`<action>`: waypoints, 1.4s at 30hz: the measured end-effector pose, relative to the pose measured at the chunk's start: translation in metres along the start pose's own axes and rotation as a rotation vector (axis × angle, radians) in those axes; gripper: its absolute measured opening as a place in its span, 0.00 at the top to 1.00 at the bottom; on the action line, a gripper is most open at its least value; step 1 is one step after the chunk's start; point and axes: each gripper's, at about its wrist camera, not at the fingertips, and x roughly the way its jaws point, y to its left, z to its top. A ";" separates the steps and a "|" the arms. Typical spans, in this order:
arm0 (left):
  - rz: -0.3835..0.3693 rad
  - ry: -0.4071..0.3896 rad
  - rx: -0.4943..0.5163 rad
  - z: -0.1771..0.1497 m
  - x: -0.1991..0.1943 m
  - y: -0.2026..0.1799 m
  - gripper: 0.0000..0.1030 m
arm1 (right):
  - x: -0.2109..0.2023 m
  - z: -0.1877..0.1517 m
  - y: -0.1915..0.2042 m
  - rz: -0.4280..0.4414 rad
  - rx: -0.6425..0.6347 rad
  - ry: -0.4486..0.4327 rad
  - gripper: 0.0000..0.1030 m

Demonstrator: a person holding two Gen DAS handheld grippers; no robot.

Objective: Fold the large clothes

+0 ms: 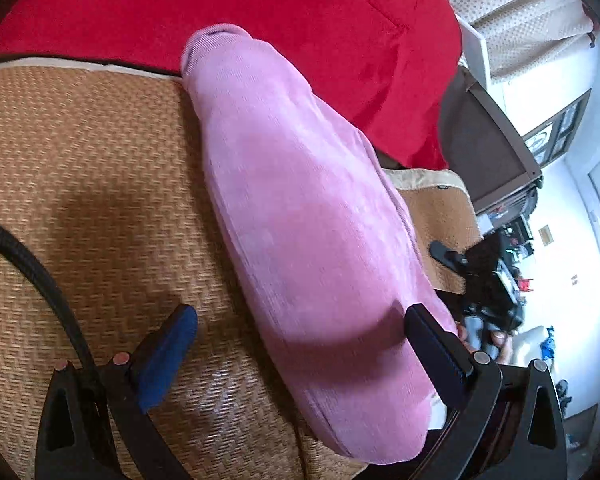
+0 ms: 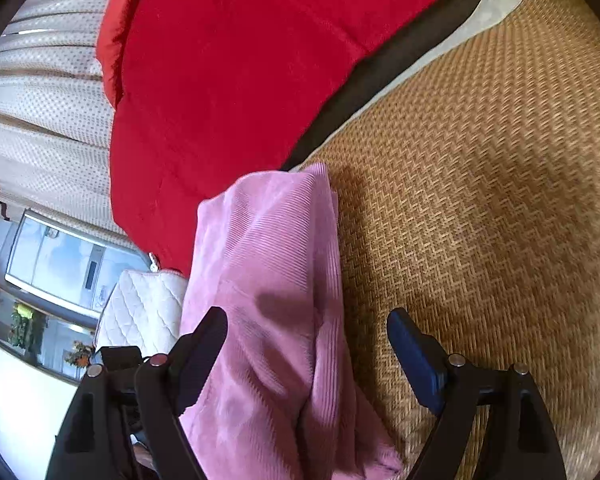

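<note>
nearest the left wrist camera, the left gripper [image 1: 300, 340] has its jaws spread wide, one blue-padded finger over the woven mat and the other black finger at the far edge of the pink ribbed corduroy garment [image 1: 300, 220], which runs between them as a long folded strip. nothing is pinched; whether the black finger presses the cloth or only sits beside it i cannot tell.

in the right wrist view the right gripper [image 2: 308, 340] is also wide open, its fingers either side of the same pink garment [image 2: 268, 280], with loose folds bunched between them and no grip taken.

the garment lies on the tan herringbone woven mat [image 1: 80, 200], its ribbed cuff end reaching the mat's pale border where the bright red quilted blanket [image 1: 260, 12] begins. farther off are a white quilted cushion [image 2: 148, 308] and dotted cream curtains [image 2: 44, 112].

as i judge it, the risks:
- with both grippers free, the narrow bundle could spring open or slump, since the thick corduroy layers look loosely stacked.
- closing on only the top layer would drag it off the lower ones and spoil the fold.
- the bunched folds near the right gripper could get creased in if pressed flat as they are.
- the cuff end sits at the mat's edge; a push forward could ride it onto the red blanket.
- the black hose [image 1: 40, 280] near the left gripper could snag the cloth.
</note>
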 end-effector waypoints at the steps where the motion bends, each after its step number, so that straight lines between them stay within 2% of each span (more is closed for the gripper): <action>1: -0.018 0.009 0.000 0.000 0.003 -0.001 0.00 | 0.005 0.000 0.000 0.012 -0.005 0.013 0.18; 6: -0.074 0.061 -0.014 0.002 0.022 -0.006 0.00 | 0.023 -0.001 0.011 0.116 -0.065 0.086 0.16; 10: -0.131 0.069 -0.049 0.009 0.037 -0.010 0.00 | 0.037 -0.005 0.027 0.113 -0.101 0.102 0.13; 13: -0.168 0.033 -0.064 0.013 0.035 -0.008 0.00 | 0.042 -0.008 0.029 0.104 -0.100 0.090 0.13; 15: -0.185 0.007 -0.069 0.018 0.036 -0.007 0.05 | 0.046 -0.010 0.034 0.087 -0.104 0.083 0.13; 17: -0.173 -0.001 -0.082 0.021 0.038 -0.007 0.17 | 0.050 -0.012 0.039 0.067 -0.097 0.073 0.16; 20: -0.144 -0.025 -0.050 0.024 0.038 -0.012 0.23 | 0.057 -0.020 0.051 0.034 -0.098 0.055 0.24; 22: -0.134 -0.048 -0.018 0.027 0.035 -0.018 0.26 | 0.058 -0.024 0.064 0.009 -0.126 0.050 0.34; 28: -0.122 -0.100 0.049 0.034 0.020 -0.034 0.29 | 0.063 -0.037 0.097 0.016 -0.168 0.027 0.40; 31: -0.086 -0.093 0.073 0.034 0.015 -0.039 0.29 | 0.063 -0.044 0.108 0.031 -0.186 0.028 0.40; 33: -0.034 -0.071 0.083 0.032 0.015 -0.039 0.29 | 0.064 -0.048 0.107 0.051 -0.158 0.032 0.40; 36: 0.115 -0.048 0.125 0.028 0.025 -0.044 0.28 | 0.074 -0.046 0.094 0.020 -0.092 0.057 0.40; 37: 0.153 -0.050 0.139 0.026 0.028 -0.046 0.24 | 0.077 -0.045 0.091 -0.006 -0.090 0.061 0.39; 39: 0.234 -0.069 0.177 0.025 0.030 -0.054 0.19 | 0.077 -0.043 0.090 0.002 -0.069 0.056 0.38; 42: 0.314 -0.099 0.254 0.021 0.031 -0.067 0.17 | 0.073 -0.040 0.095 -0.019 -0.081 0.041 0.35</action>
